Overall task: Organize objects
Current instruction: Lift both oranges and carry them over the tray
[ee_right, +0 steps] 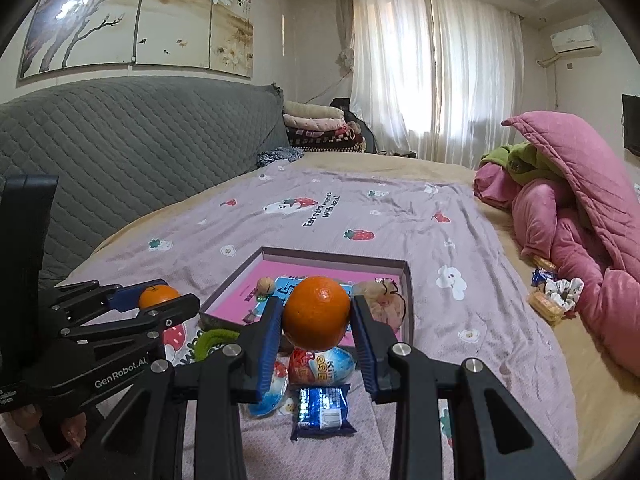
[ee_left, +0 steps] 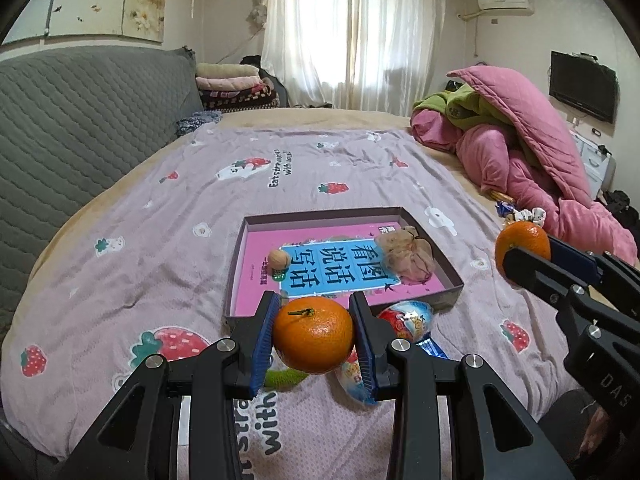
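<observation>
Gripping one orange [ee_left: 313,334] each, the left gripper [ee_left: 314,336] and right gripper [ee_right: 317,314] hover above the bed [ee_right: 500,320] before the tray [ee_right: 408,280], second orange [ee_right: 317,312] in the right.

Left wrist view: sits behind left gripper [ee_left: 314,334], looks forward and slightly down across bed [ee_left: 160,240] toward curtain [ee_left: 352,32]; box [ee_left: 248,256] close ahead. Right wrist view: same setup behind right gripper [ee_right: 316,318], same facing, set further right. Shared: bed, box, sofa [ee_right: 120,140], curtain, pink quilt [ee_right: 580,220]. Each view catches other gripper at its edge.
</observation>
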A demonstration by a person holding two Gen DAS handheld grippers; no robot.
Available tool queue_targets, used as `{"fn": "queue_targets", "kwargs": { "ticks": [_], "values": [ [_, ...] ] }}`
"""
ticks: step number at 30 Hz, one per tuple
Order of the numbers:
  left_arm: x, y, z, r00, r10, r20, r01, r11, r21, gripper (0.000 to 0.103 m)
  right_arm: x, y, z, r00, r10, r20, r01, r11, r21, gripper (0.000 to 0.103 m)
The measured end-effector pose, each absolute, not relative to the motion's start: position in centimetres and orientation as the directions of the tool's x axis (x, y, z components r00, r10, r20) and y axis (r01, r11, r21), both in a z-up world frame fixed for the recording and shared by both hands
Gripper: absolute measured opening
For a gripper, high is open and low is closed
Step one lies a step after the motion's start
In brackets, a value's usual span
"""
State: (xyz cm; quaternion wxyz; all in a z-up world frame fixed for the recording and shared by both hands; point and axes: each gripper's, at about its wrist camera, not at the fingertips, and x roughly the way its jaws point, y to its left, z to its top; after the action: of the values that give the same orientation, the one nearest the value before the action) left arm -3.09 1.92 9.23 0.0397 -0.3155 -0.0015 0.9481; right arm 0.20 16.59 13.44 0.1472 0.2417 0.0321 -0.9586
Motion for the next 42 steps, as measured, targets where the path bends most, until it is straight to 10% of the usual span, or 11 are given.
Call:
{"fn": "queue_targets", "kwargs": {
  "ticks": [42],
  "values": [
    [-19.6,-1.8,8.1,-0.797,0.093,-0.597,-0.109,-0.994,-0.009,0.037,-12.9,15.7,12.7,-0.843,-0.234,-0.485,0.295,-0.954,-0.054,0.035]
  ]
}}
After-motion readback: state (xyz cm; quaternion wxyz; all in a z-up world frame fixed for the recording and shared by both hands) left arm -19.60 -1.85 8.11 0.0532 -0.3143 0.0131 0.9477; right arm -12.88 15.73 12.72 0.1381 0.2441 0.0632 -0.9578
